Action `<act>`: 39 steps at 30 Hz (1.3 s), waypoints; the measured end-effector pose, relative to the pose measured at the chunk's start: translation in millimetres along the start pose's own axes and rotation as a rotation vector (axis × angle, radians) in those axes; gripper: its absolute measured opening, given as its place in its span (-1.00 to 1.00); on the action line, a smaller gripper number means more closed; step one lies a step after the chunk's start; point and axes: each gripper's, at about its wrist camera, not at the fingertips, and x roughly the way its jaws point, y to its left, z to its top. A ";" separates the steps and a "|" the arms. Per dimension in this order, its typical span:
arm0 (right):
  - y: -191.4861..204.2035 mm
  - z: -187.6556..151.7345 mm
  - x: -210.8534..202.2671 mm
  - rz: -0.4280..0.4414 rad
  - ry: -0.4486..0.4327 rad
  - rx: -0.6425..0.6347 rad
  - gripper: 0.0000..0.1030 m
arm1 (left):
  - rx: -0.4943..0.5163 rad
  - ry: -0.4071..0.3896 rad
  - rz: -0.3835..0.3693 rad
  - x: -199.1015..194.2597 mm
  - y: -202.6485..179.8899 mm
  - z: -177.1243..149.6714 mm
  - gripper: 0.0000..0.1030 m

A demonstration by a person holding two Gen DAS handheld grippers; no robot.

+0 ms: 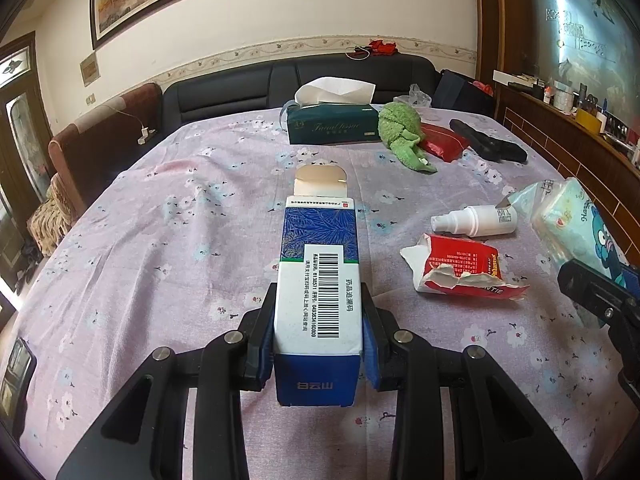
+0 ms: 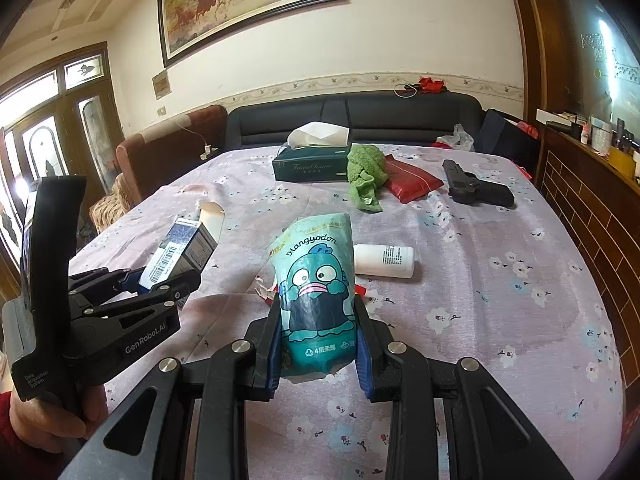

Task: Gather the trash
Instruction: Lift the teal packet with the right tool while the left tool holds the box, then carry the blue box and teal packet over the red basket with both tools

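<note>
Left wrist view: the left gripper (image 1: 318, 320) is clamped on an empty medicine carton (image 1: 318, 276), flap open, held above the floral tablecloth (image 1: 160, 240). Both pieces are in hand, so carrying to a bin comes next; no bin shows. A torn red box (image 1: 460, 274) and spray bottle (image 1: 476, 220) remain.

Right wrist view: the right gripper (image 2: 318, 340) grips a tissue pack (image 2: 314, 292), probably empty. Open cloth ahead; the table edge is near on the right.
</note>
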 end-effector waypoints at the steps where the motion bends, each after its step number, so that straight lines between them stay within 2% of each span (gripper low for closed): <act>1: -0.3 0.0 -0.5 -0.001 -0.002 0.000 -0.38 | 0.000 0.000 0.000 0.0 0.0 0.0 -0.36; 8: -1.2 0.8 -1.6 -0.009 -0.008 0.004 -0.38 | 0.004 -0.011 0.001 -1.3 -0.9 0.3 -0.36; 16: -7.6 2.6 -0.3 -0.068 -0.024 0.011 -0.39 | 0.008 -0.032 0.002 -5.9 -2.2 1.4 -0.36; 20: -17.0 5.5 1.4 -0.100 -0.021 0.047 -0.39 | 0.010 -0.042 -0.003 -8.9 -2.3 2.0 -0.36; 23: -24.0 7.8 -3.8 -0.093 -0.009 0.103 -0.38 | 0.016 -0.050 -0.014 -12.2 -3.9 1.7 -0.36; 32: -18.7 -15.1 -73.6 -0.087 -0.027 0.181 -0.38 | 0.059 -0.062 -0.091 -27.4 -21.2 -0.5 -0.36; 39: -14.2 -36.6 -121.6 -0.109 -0.034 0.185 -0.38 | 0.106 -0.081 -0.140 -64.9 -43.1 -9.7 -0.36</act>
